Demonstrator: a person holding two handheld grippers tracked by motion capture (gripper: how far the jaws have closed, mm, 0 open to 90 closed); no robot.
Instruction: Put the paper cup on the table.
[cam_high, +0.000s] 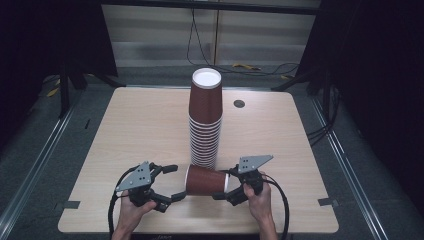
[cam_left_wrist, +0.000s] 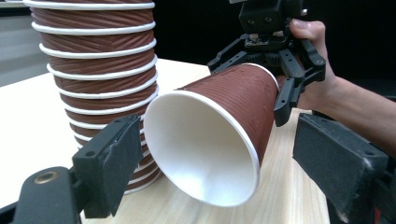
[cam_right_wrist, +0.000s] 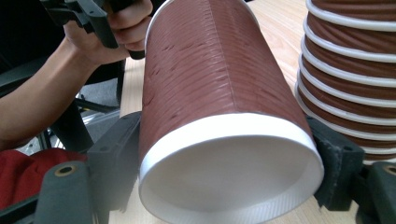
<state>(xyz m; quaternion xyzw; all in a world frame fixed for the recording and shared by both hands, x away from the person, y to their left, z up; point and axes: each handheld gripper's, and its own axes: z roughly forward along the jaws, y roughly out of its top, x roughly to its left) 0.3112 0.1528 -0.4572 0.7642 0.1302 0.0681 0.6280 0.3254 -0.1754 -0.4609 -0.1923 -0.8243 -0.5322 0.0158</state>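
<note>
Item, high view: we list one light wooden table (cam_high: 140, 130), bearing at its centre a tall stack of brown ribbed paper cups (cam_high: 205, 120), mouths down, white base uppermost. At 6 o'clock from the stack, just beside its foot, lies a single brown cup (cam_high: 205, 180) on its side, wide end toward 9 o'clock. The left gripper (cam_high: 173, 182) sits at 9 o'clock of this cup, its jaws spread wide and the cup's wide end just before their tips. The right gripper (cam_high: 224, 185) sits at 3 o'clock of it, jaws closed onto the narrow end. A round dark hole (cam_high: 239, 103) marks the table at 2 o'clock from the stack. Item, left gripper view: the left gripper (cam_left_wrist: 226, 154) stands open, its two black pads well apart. The cup (cam_left_wrist: 205, 140) presents its white open mouth between them; the pad at 3 o'clock stands clear of the rim, and whether the pad at 9 o'clock touches it we cannot tell. Beyond, at 1 o'clock, the right gripper (cam_left_wrist: 245, 91) clasps the cup's far end, the right hand (cam_left_wrist: 317, 79) behind it. The stack (cam_left_wrist: 93, 70) rises at 10 o'clock, close beside the cup. Item, right gripper view: the right gripper (cam_right_wrist: 226, 158) has its pads pressed on both flanks of the cup (cam_right_wrist: 210, 70), just behind the white-rimmed base that faces us. The stack (cam_right_wrist: 350, 70) stands at 2 o'clock, just beside the cup. The left gripper (cam_right_wrist: 100, 25) and the left hand (cam_right_wrist: 107, 42) appear at 11 o'clock, past the cup's far end.
</note>
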